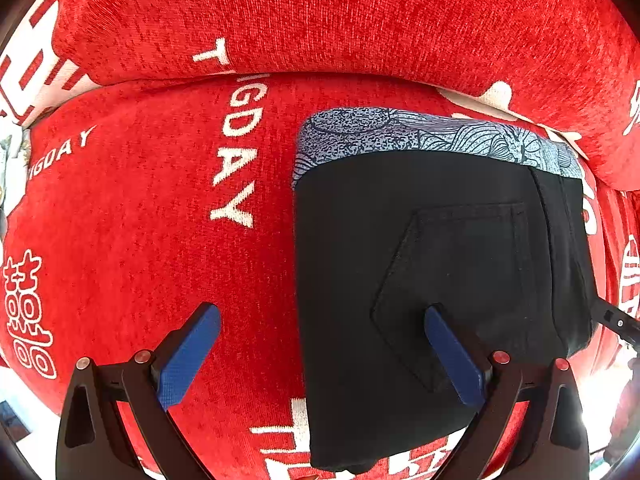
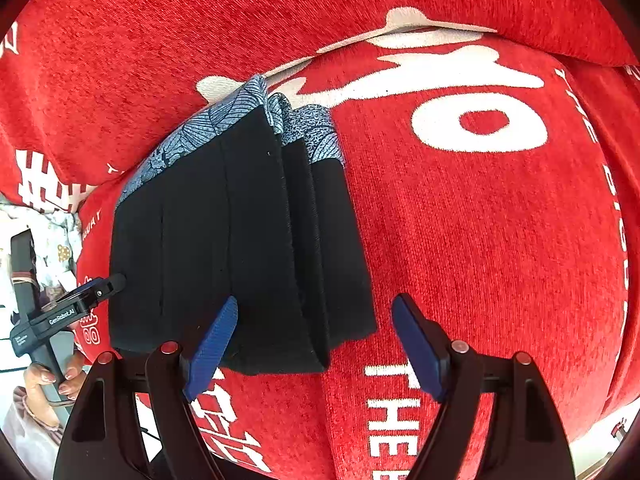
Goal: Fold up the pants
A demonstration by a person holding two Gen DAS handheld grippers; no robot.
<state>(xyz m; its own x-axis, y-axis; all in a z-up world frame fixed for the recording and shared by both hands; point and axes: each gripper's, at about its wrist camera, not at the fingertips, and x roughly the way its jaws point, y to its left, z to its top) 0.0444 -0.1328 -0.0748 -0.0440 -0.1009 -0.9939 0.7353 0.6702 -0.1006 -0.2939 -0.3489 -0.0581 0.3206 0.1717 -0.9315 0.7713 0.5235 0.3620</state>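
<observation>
Hovering with fingers spread and empty, the left gripper and right gripper flank black pants lying folded on a red blanket; only a final tidy seems due

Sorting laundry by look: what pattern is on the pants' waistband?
The waistband is pale blue-grey with dark speckles and leaf-like line drawings, clearest in the left wrist view.

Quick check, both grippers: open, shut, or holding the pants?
Left gripper: open, nothing held; it straddles the left edge of the folded pants.
Right gripper: open, nothing held, over the pants' right edge.
</observation>
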